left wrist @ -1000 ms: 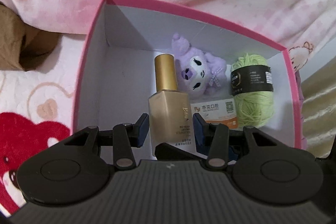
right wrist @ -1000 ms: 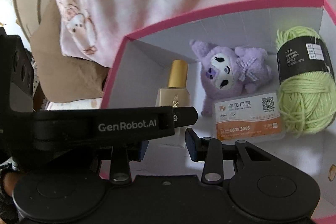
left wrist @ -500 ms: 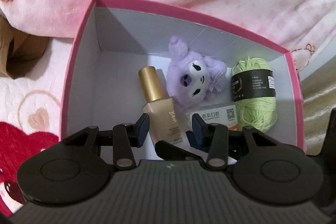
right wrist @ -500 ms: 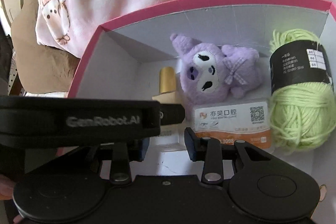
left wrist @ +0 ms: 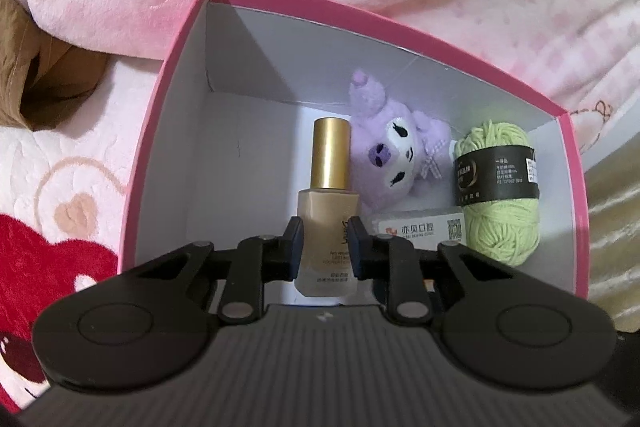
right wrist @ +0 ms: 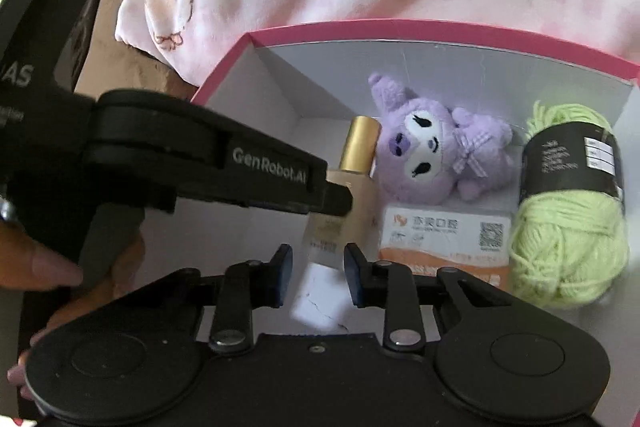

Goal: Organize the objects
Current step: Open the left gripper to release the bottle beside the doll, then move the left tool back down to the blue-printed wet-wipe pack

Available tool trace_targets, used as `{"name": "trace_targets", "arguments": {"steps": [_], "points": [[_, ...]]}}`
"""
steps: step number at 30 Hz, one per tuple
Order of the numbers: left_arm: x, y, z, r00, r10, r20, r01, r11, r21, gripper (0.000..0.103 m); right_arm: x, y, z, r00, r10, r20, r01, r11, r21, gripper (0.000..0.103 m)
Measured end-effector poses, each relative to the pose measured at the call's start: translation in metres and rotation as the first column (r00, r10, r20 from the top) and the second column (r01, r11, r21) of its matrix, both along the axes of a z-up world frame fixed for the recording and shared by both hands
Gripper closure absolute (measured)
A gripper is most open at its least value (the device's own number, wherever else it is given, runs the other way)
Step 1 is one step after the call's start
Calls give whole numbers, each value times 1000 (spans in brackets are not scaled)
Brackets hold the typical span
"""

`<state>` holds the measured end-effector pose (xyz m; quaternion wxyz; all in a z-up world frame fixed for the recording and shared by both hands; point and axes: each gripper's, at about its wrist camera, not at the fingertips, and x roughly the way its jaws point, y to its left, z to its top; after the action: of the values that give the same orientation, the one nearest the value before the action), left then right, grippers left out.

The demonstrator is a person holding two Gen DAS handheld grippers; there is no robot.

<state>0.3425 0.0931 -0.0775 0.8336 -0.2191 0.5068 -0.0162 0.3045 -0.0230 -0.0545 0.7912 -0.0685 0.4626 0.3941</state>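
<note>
The foundation bottle's (left wrist: 326,223) base is hidden behind the left tongs (left wrist: 325,242), and its small label print is unreadable. The card's (right wrist: 446,233) lower edge is cut off by the right tongs (right wrist: 313,274); its QR code shows, but the orange strip is blurred. "GenRobot.AI" is readable on the left tongs' arm. The left tongs have closed and are clamped on the bottle, inside the pink box (left wrist: 176,75). The right tongs have been narrowing, apparently gripping nothing. Beyond them lie the purple plush (left wrist: 394,151) and green yarn (left wrist: 498,187).
</note>
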Motion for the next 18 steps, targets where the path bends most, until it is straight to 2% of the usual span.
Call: {"name": "trace_targets", "arguments": {"steps": [3,6,9,13,18], "points": [[-6,-3,7,999,-44,25,43,997,57,81,-15,-10,9,997,28,67,-27,1000,-13,70],[-17,-2,24,996,-63,66,59,996,63,81,-26,-21,22,995,45,92,-44,999,-19,69],[-31,-6,49,990,-97,101,88,992,88,76,-32,-36,41,993,46,105,-46,999,-2,69],[-52,-19,80,983,-153,106,134,976,169,60,-44,-58,66,991,45,125,-45,999,-5,68],[-88,-29,119,972,-208,111,182,961,206,53,-65,-87,95,988,43,150,-42,999,-10,63]]}}
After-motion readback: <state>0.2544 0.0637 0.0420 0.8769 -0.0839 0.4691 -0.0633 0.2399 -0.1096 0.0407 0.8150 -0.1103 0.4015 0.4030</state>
